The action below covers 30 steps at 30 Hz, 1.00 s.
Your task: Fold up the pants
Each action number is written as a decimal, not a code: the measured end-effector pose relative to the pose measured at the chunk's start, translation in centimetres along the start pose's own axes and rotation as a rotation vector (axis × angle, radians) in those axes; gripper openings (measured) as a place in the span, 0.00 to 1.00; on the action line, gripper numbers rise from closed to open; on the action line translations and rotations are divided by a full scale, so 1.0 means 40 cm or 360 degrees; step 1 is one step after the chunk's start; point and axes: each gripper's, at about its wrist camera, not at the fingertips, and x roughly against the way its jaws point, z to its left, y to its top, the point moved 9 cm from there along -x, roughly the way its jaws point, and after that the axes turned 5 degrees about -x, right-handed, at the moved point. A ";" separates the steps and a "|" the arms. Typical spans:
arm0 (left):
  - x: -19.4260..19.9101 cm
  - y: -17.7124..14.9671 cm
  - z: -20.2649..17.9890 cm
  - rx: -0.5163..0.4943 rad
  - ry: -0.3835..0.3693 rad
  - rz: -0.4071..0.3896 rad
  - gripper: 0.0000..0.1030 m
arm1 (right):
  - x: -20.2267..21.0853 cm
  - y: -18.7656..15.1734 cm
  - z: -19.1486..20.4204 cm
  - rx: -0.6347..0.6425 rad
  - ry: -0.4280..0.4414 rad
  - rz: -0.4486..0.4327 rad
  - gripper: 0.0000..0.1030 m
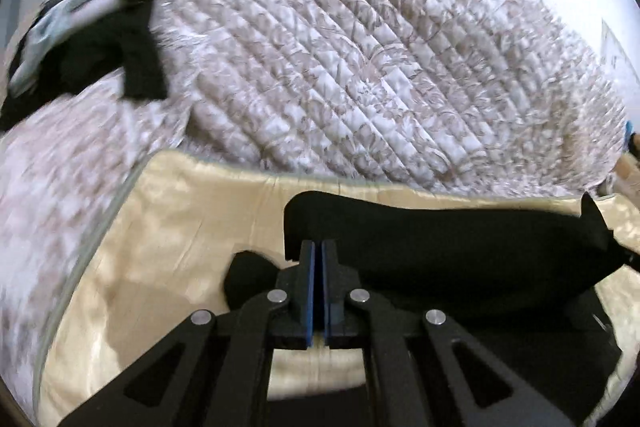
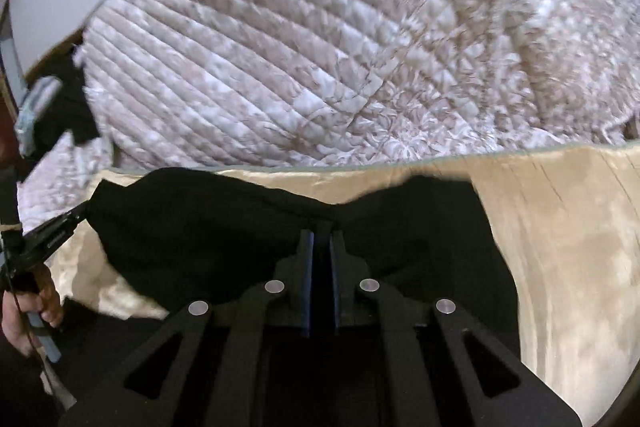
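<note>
Black pants [image 2: 224, 227] stretched over the cream satin sheet [image 2: 568, 247], near the quilt [image 2: 280, 59]. Left gripper [image 1: 319, 247] and right gripper [image 2: 320, 237] each clenched on a pants edge

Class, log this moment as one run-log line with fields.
left gripper: shut on black fabric pants | right gripper: shut on pants | surface: cream satin sheet | fold: not finished
</note>
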 end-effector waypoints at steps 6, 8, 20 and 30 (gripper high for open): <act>0.097 -0.209 -0.001 0.0040 -0.0041 0.0165 0.04 | 0.145 -0.197 -0.031 -0.0164 0.0036 0.0037 0.06; 0.105 -0.280 -0.007 0.0052 -0.0050 0.0274 0.04 | 0.156 -0.286 -0.050 -0.0221 0.0024 0.0118 0.06; 0.181 -0.363 0.036 0.0234 -0.0068 0.0356 0.39 | 0.189 -0.445 -0.120 -0.0450 0.0088 0.0265 0.56; -0.019 -0.263 0.014 0.0142 -0.0067 0.0470 0.48 | 0.200 -0.409 -0.200 -0.0731 0.0141 0.0159 0.57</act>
